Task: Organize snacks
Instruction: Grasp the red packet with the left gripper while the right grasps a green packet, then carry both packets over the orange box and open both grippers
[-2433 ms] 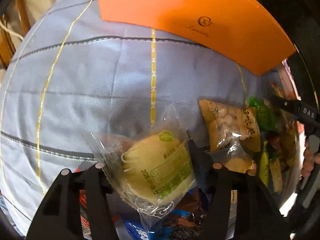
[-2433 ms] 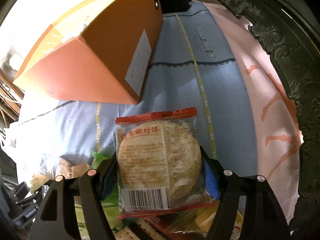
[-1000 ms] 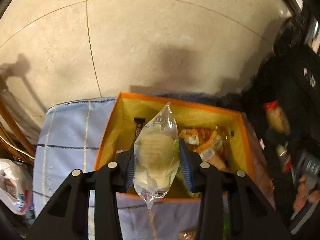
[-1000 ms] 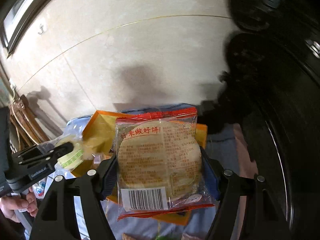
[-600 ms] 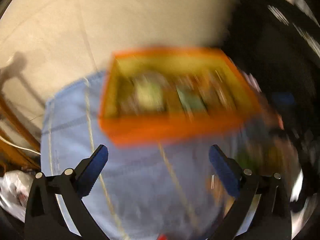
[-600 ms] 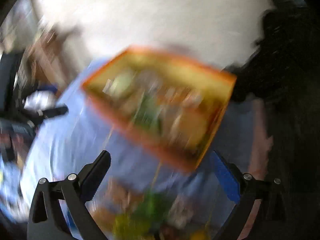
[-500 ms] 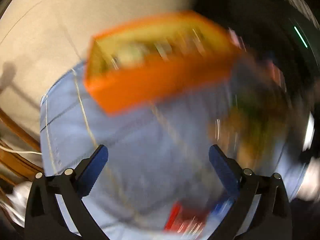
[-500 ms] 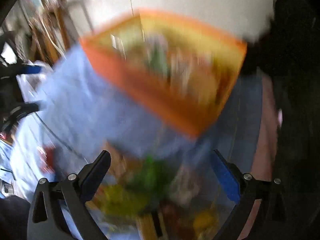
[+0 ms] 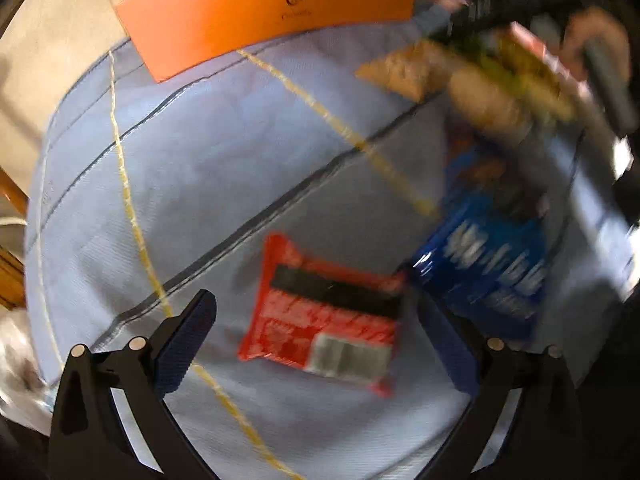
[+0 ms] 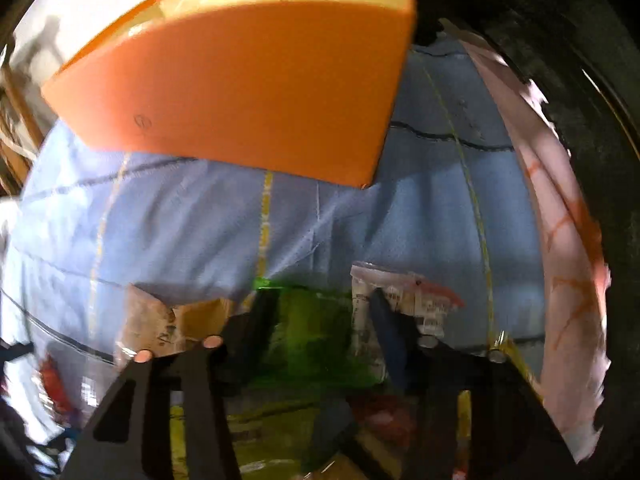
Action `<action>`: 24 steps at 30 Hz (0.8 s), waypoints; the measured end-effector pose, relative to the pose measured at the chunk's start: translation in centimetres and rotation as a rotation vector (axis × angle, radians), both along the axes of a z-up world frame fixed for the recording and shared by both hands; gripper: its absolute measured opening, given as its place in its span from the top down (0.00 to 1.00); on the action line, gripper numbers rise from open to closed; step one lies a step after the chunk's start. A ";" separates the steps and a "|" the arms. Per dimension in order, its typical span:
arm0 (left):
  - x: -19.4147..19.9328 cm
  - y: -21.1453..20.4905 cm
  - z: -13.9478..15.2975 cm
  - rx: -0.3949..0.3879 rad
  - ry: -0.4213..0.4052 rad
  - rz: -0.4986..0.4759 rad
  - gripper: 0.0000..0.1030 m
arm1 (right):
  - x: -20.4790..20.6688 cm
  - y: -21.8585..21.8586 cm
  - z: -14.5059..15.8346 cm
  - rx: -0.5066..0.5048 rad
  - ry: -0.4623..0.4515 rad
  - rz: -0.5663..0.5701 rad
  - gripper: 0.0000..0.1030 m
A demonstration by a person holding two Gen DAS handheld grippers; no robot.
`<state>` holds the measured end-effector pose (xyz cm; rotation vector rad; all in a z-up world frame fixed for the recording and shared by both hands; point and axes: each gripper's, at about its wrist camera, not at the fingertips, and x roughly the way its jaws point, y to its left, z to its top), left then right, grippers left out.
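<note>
My left gripper [image 9: 312, 308] is open wide, just above the blue cloth [image 9: 200, 168]. A red snack packet [image 9: 324, 328] lies flat between its fingers, untouched. A blue packet [image 9: 488, 272] lies right of it, beside the right finger. My right gripper [image 10: 320, 316] is down in the snack pile, its jaws closing on a green packet [image 10: 316, 344]. Both pads sit against the packet's sides. The orange box [image 10: 240, 92] stands behind the pile; the left wrist view has the orange box [image 9: 272, 8] at the top.
A tan packet [image 10: 160, 320] and a pale pink packet [image 10: 404, 296] flank the green one. More snacks [image 9: 480, 80] are heaped at the upper right, by a hand [image 9: 592, 32]. Pink cloth [image 10: 560, 240] and a dark carved edge border the right side.
Both grippers let go of their round packets over the orange box, opened, and swung down to the cloth. The right jaws have since narrowed around the green packet.
</note>
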<state>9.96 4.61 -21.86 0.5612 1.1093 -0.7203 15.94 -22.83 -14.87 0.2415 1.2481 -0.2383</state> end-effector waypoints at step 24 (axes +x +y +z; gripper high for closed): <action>0.8 1.1 6.1 -0.271 0.052 0.208 0.48 | -7.2 -3.8 10.4 0.187 -0.256 -0.158 0.68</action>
